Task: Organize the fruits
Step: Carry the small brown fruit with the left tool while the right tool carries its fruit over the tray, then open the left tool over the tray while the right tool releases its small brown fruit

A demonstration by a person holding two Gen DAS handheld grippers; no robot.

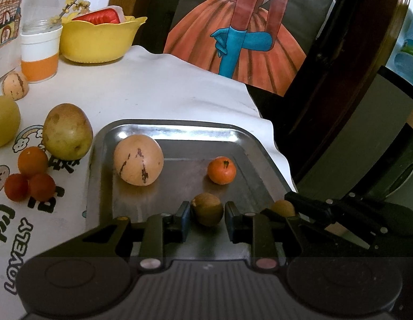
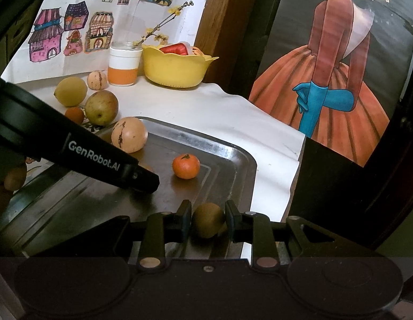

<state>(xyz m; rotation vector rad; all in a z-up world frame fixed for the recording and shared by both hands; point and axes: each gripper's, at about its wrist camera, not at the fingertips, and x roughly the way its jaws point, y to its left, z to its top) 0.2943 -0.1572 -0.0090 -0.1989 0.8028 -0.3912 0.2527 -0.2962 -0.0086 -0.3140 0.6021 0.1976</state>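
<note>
Grippers both over metal tray (image 1: pixel 179 130): my left hand-held gripper (image 1: pixel 207 217) brackets a brown fruit (image 1: pixel 207 209), small gaps each side; my right hand-held gripper (image 2: pixel 208 220) clamps another brown fruit (image 2: pixel 207 220). Tangerine (image 2: pixel 185 166) ahead.

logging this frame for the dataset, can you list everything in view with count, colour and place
metal tray: 1, silver, near table edge
striped melon: 1, peach, on tray
small orange: 1, orange, on tray
small brown fruits: 2, olive-brown, one between each gripper's fingers
pear: 1, green-yellow, left of tray
lemon: 1, yellow, behind pear
orange and red small fruits: 3, left of tray
bowl: 1, yellow, table back
jar: 1, white and orange, beside bowl
left hand-held gripper: black
right hand-held gripper: black
</note>
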